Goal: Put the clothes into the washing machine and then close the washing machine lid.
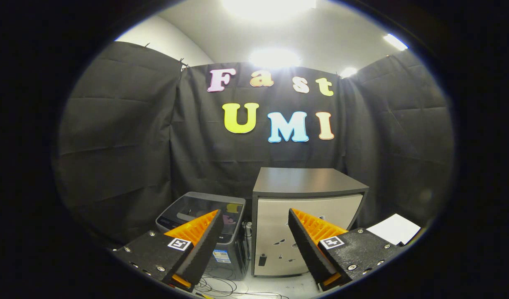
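Gripper view: gripper jaws wide apart, holding nothing. Washing machine sits just beyond the left jaw, lid down, beside a grey cabinet. Can't make out any clothes; likely soft and light, best pinched at a bunched fold.

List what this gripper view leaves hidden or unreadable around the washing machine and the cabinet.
- Washing machine: the gripper view catches its closed dark lid under glare, so the drum is hidden; one finger covers its front.
- Label on the washer: too small to read.
- Cabinet: lower right front hidden by the other finger.
- White sheet: partly behind the gripper, which is open and holds nothing.
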A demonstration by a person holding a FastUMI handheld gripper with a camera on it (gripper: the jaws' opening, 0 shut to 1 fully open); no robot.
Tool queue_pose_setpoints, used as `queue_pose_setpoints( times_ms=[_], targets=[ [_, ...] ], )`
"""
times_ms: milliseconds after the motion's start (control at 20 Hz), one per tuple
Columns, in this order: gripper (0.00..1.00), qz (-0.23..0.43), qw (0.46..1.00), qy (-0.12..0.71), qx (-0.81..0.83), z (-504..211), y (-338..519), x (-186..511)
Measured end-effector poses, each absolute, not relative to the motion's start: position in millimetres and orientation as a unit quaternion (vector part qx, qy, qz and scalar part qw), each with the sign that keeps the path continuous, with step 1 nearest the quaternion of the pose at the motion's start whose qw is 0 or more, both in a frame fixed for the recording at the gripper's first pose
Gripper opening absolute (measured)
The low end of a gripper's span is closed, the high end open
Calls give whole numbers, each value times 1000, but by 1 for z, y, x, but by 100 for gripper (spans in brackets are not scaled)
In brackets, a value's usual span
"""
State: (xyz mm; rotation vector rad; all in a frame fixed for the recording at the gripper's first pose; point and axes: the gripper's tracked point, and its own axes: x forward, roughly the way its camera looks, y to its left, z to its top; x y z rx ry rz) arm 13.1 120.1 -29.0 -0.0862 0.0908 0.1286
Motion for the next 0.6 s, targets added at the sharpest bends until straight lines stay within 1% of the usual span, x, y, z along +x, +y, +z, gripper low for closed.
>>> queue_pose_setpoints(
  times_ms=[200, 600],
  targets=[
    [97, 75, 995, 43, -45, -27, 123, -3],
    [97, 73, 996, 43, -40, -25, 120, -5]
  ],
)
